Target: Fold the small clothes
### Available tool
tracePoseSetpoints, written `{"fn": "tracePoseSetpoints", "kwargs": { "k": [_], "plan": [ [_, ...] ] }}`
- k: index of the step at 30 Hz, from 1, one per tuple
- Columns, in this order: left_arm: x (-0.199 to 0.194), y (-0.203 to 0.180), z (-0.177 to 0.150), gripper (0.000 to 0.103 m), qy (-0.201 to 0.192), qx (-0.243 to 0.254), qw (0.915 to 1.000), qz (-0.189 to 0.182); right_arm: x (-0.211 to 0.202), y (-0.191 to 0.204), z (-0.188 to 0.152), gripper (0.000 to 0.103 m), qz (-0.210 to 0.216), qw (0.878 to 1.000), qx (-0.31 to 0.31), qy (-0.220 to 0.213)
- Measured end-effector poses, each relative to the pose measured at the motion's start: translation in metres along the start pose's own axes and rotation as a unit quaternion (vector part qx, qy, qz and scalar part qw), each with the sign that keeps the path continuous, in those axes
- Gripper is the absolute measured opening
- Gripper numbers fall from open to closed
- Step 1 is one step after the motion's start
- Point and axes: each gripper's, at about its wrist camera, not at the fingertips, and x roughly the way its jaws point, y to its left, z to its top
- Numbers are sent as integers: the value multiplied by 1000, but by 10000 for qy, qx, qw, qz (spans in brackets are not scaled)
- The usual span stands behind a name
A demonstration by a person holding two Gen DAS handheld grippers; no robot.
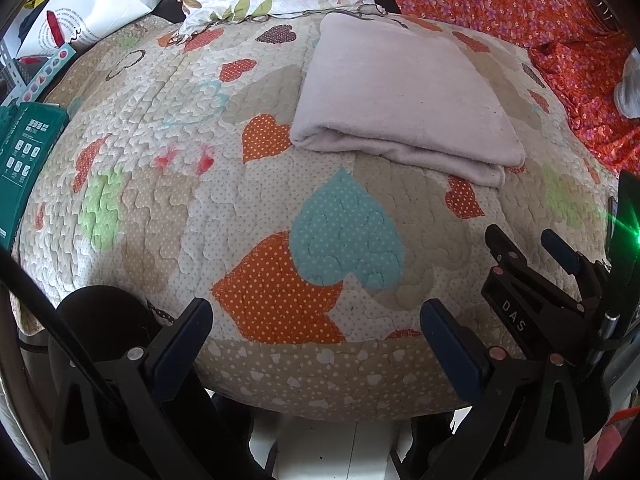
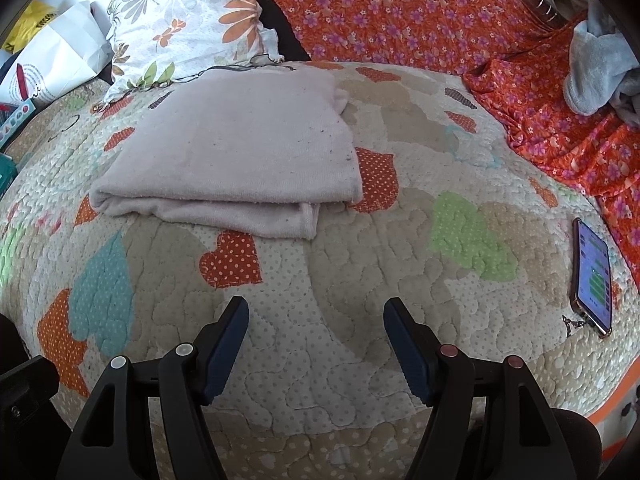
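A pale pink cloth [image 1: 400, 96] lies folded in a flat rectangle on the heart-patterned quilt [image 1: 200, 200], far from both grippers; it also shows in the right wrist view [image 2: 236, 152]. My left gripper [image 1: 316, 316] is open and empty above the quilt's near edge. My right gripper [image 2: 316, 316] is open and empty, short of the cloth; it also shows at the right of the left wrist view [image 1: 524, 240].
A phone [image 2: 594, 280] with its screen lit lies on the quilt at the right. Orange floral fabric [image 2: 400, 12] and a grey cloth [image 2: 596, 72] lie behind. A floral pillow [image 2: 184, 24], a white bag [image 1: 96, 8] and a green box [image 1: 24, 152] are at the left.
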Motion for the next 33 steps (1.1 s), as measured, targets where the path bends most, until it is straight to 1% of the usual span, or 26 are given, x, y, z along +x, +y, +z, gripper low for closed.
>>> {"fn": "tracePoseSetpoints", "kwargs": {
  "k": [7, 11, 13, 16, 23, 28, 33],
  "plan": [
    [2, 1, -2, 103, 35, -2, 10000, 0, -3, -1, 1, 74, 29, 10000, 36, -53],
    [4, 5, -2, 103, 48, -47, 10000, -32, -11, -8, 4, 74, 145, 9993, 305, -167],
    [5, 9, 0, 103, 39, -88, 9999, -41, -17, -11, 7, 75, 150, 9985, 447, -269],
    [8, 16, 4, 103, 45, -172, 9998, -80, -19, -12, 10, 76, 140, 9981, 538, -279],
    [11, 32, 11, 103, 30, -337, 9993, -143, -19, 0, 16, 76, 69, 9992, 344, -187],
    [9, 39, 16, 103, -28, -419, 9989, -223, -22, 16, 23, 77, 211, 9996, 137, -89],
    [7, 46, 26, 103, -152, -498, 9982, -295, -20, 24, 35, 77, 371, 9993, 70, -19]
  ]
}}
